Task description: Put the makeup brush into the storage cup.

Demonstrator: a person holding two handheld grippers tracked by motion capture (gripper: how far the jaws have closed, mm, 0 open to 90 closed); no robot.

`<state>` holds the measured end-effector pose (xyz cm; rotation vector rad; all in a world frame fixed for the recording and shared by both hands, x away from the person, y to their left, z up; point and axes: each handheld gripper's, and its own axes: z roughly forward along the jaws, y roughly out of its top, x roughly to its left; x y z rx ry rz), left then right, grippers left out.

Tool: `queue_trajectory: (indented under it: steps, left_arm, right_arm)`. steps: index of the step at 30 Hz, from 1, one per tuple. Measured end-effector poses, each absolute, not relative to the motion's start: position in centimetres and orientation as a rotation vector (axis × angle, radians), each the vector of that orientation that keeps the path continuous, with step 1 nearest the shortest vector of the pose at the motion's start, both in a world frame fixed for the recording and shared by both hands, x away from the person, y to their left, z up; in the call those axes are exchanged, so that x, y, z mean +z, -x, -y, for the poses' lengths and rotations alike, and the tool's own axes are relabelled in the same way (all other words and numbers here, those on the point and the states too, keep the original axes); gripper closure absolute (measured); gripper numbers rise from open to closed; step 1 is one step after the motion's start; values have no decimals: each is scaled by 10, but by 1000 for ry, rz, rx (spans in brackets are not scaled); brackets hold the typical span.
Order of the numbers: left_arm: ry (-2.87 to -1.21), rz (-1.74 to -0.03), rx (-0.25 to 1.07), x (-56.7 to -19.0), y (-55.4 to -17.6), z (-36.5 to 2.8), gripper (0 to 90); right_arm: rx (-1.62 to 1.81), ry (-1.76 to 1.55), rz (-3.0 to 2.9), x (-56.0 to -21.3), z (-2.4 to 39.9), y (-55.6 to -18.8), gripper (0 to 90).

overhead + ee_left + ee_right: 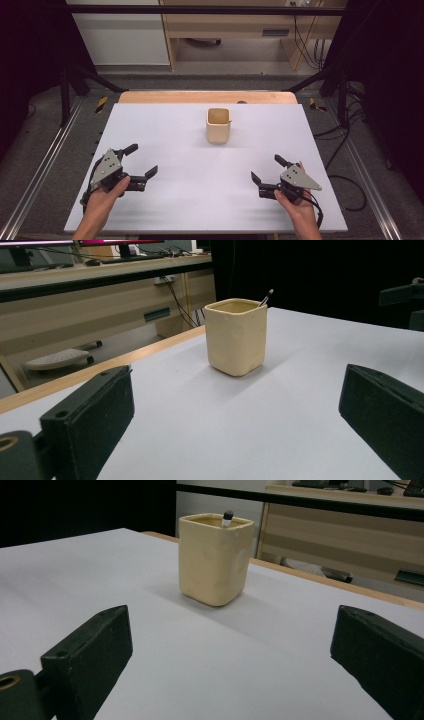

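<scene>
A cream square cup (218, 125) stands upright on the white table (165, 200), toward the far middle. A thin stick with a dark tip (266, 296) leans out of its rim; the same stick tip (227, 517) pokes above the cup (214, 559) in the right gripper view. My left gripper (141, 160) rests near the front left, open, nothing between its jaws. My right gripper (266, 168) rests near the front right, also open and empty. Both point toward the cup (236, 335), well short of it.
A wooden strip (207, 97) borders the table's far edge. Black frame bars (200, 10) and dark curtains surround the table. Cables (345, 135) trail on the floor at the right. A wooden desk (235, 30) stands beyond.
</scene>
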<state>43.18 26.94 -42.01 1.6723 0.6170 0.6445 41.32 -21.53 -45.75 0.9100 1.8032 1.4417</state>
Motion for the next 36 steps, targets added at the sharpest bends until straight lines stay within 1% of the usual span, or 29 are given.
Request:
queue_trajectory:
  steps: [15, 30, 36]
  left_arm:
    - [-1653, -653, 673, -431, -423, -299, 10]
    - [-1646, -659, 691, -447, -419, -314, 10]
    - [-1642, -646, 702, -450, -417, -316, 9]
  right_arm:
    - [1438, -899, -1815, -457, 216, -413, 43]
    - [1437, -887, -1817, -455, 222, -410, 44]
    - [1442, -890, -1801, -455, 231, -407, 44]
